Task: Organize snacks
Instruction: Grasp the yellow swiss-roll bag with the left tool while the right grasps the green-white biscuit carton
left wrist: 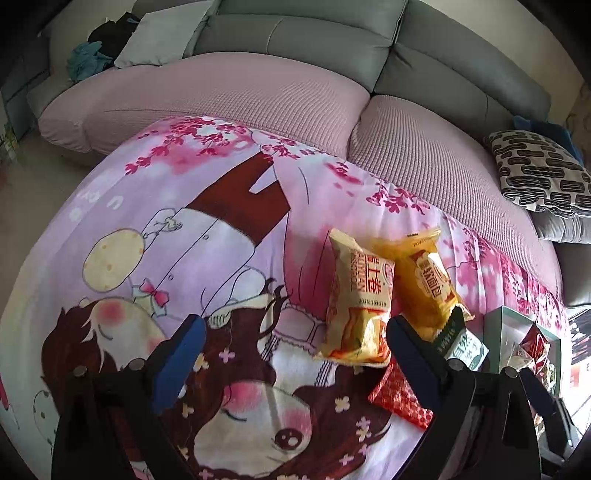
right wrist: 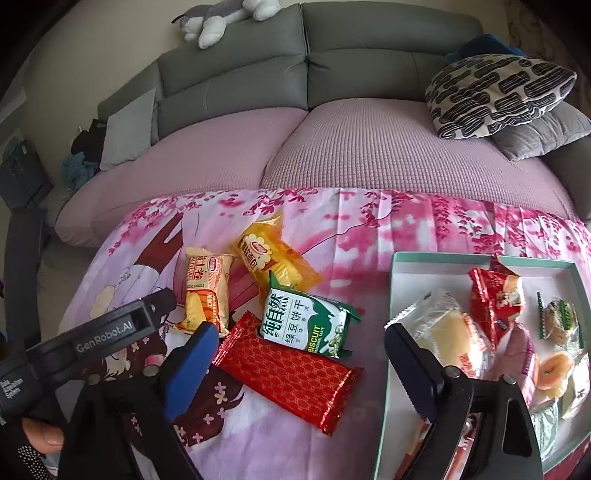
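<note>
Loose snacks lie on a pink cartoon blanket (right wrist: 354, 236): a pale yellow roll packet (right wrist: 207, 291) (left wrist: 356, 299), an orange bread packet (right wrist: 275, 260) (left wrist: 428, 277), a green biscuit packet (right wrist: 306, 325) (left wrist: 463, 341) and a red foil packet (right wrist: 291, 373) (left wrist: 399, 395). A teal-rimmed tray (right wrist: 480, 258) at the right holds several wrapped snacks. My left gripper (left wrist: 295, 339) is open and empty, just left of the yellow packet; it also shows in the right wrist view (right wrist: 147, 314). My right gripper (right wrist: 301, 350) is open and empty above the red and green packets.
A grey sofa with pink seat covers (right wrist: 369, 147) lies behind the blanket. A black-and-white patterned cushion (right wrist: 498, 92) sits at the right, a grey cushion (left wrist: 162, 37) and dark clothes at the left. A plush toy (right wrist: 221, 18) lies on the sofa back.
</note>
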### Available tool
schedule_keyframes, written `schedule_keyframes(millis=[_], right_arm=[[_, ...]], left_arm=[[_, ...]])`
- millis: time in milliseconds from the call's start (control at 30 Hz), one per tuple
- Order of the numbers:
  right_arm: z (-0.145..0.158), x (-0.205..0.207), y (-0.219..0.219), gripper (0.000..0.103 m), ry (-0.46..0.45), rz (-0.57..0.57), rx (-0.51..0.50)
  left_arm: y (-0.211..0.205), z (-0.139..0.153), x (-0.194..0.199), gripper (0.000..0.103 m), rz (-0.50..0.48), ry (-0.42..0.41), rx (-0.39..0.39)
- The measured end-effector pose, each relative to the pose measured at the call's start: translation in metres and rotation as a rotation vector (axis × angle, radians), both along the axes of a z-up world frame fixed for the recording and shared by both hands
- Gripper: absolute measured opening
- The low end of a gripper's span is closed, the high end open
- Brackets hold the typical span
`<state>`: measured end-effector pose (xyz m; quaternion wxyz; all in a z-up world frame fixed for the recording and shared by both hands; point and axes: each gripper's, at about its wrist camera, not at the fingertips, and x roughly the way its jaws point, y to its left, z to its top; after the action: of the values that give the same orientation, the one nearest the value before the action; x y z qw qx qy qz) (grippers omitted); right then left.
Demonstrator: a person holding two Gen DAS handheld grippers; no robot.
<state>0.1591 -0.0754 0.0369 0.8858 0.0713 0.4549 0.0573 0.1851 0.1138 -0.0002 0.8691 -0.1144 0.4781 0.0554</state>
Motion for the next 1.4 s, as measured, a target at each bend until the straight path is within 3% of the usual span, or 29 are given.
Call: schedule_keyframes(millis=[400, 633, 700, 833, 900, 1200, 1400], right_arm=[[-0.029, 0.023, 0.009, 0.076, 0.039, -0.021, -0.025], [-0.041, 0.035, 0.008, 0.072, 0.057, -0.036, -0.019], [-0.042, 0.036, 0.007, 0.071, 0.059, -0.038, -0.013], [-0.044, 0.038, 0.007, 0.070, 0.058, -0.037, -0.019], [-0.045, 0.037, 0.007, 0.065, 0.055, -0.033, -0.017], [-0.042, 0.034, 0.007, 0.064, 0.044, -0.023, -0.007], [-0.020, 0.021, 0.004, 0.064, 0.010, -0.019, 0.013]], left_arm=[[-0.013, -0.017, 0.021, 0.097, -0.059, -0.002, 0.010], [-0.025, -0.032, 0.030, 0.087, -0.090, 0.016, -0.002], [-0.027, -0.036, 0.032, 0.071, -0.098, 0.019, -0.015], [-0.029, -0.036, 0.032, 0.057, -0.110, 0.010, -0.024], [-0.030, -0.034, 0.032, 0.039, -0.118, 0.001, -0.036], [-0.028, -0.023, 0.024, 0.036, -0.094, -0.025, -0.036], [-0.024, -0.002, 0.009, 0.036, -0.057, -0.058, -0.035]])
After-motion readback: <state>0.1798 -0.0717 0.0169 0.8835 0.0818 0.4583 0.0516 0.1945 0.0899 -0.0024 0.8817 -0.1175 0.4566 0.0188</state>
